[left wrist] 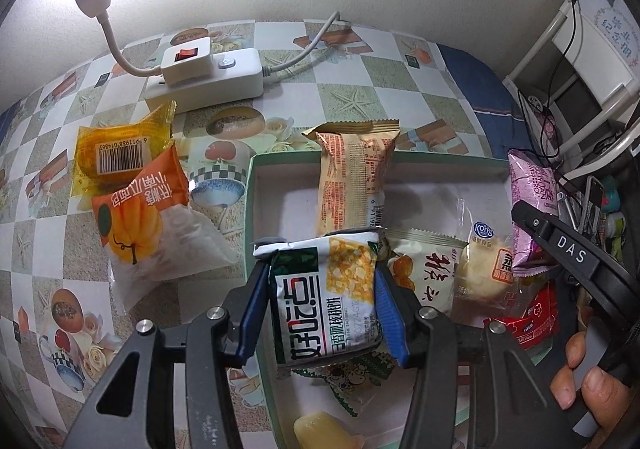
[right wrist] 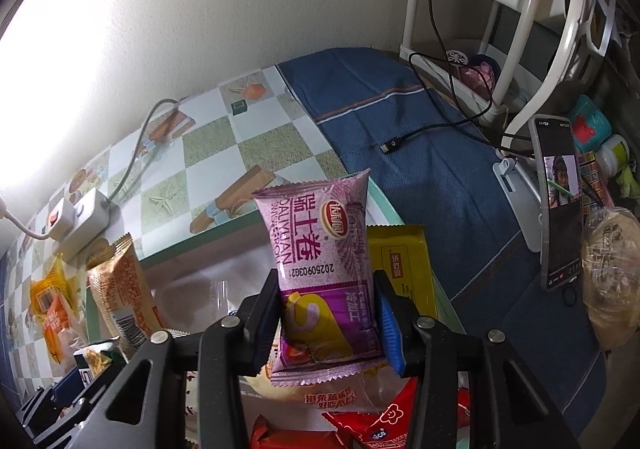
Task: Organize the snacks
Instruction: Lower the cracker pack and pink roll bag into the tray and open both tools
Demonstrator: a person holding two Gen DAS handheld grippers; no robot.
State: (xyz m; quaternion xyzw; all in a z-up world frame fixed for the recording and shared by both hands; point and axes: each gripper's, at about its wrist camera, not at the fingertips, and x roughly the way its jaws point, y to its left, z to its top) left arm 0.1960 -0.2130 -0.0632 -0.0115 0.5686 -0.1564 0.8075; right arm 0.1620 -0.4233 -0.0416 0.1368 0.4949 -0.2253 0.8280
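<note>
1. Snacks are partly sorted: several packets already lie in the green-rimmed box [left wrist: 250,209] on the table [left wrist: 360,97], among them a tan packet [left wrist: 352,185] leaning on its far wall and a red packet [left wrist: 532,321] by the near corner.
2. Left to do, by my reading: an orange pumpkin-bread packet [left wrist: 140,217] and an amber packet [left wrist: 116,157] lie outside on the table, left of the box.
3. Left gripper [left wrist: 320,297] clamps a green-and-white packet [left wrist: 324,289], tilted steeply down over the box.
4. Right gripper [right wrist: 328,321] has narrow jaws around a purple packet [right wrist: 320,249], angled down above the box; a hand [left wrist: 584,373] holds its handle.
</note>
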